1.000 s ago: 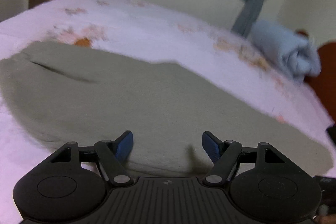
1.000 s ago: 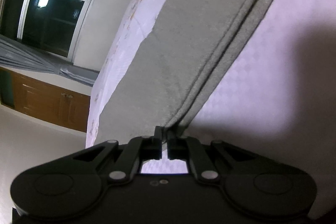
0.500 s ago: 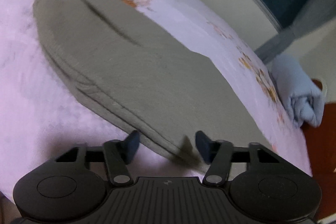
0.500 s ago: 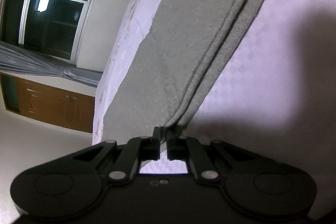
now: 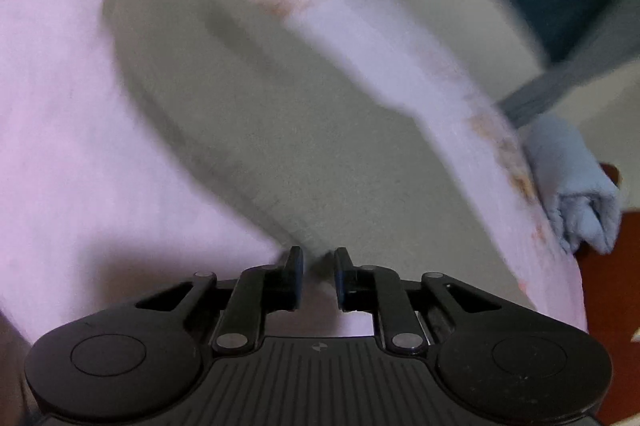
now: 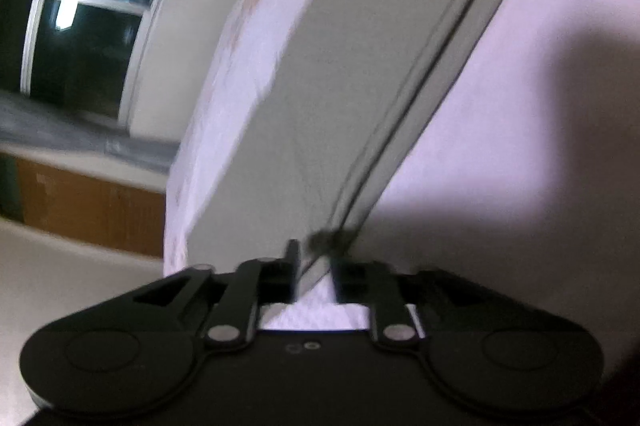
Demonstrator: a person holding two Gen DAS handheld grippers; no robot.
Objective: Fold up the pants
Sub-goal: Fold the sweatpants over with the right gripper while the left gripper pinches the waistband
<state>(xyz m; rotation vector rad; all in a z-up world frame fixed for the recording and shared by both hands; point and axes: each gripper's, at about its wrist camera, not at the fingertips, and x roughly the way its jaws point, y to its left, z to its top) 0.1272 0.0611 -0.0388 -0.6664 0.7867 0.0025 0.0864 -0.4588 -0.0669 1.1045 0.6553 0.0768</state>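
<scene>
- Claws first: the left claw point(image 5: 317, 268) is drawn narrow, its two fingers pinching the near edge of the grey pants point(image 5: 280, 114), whose cloth bunches in the small gap between the pads.
- The right claw point(image 6: 314, 268) is likewise nearly closed, with a hem corner of the pants point(image 6: 360, 66) caught between its fingers; a dark tuft of cloth sticks up at the grip.
- Pants: one pair, grey-green, lying flat on the bed point(image 5: 60, 126), which wears a pale lilac sheet with faint orange flower prints along its far side.
- In the left wrist view the pants run from the claw away to the far left, ending in a rounded edge; the picture is blurred, so finer detail is lost.
- In the right wrist view the pants stretch as a long band up to the far right, with stacked layered edges along their right side.
- One rolled light-blue cloth point(image 5: 572, 186) sits at the bed's right edge, apart from the pants.
- One dark window point(image 6: 80, 6) shows at far left.
</scene>
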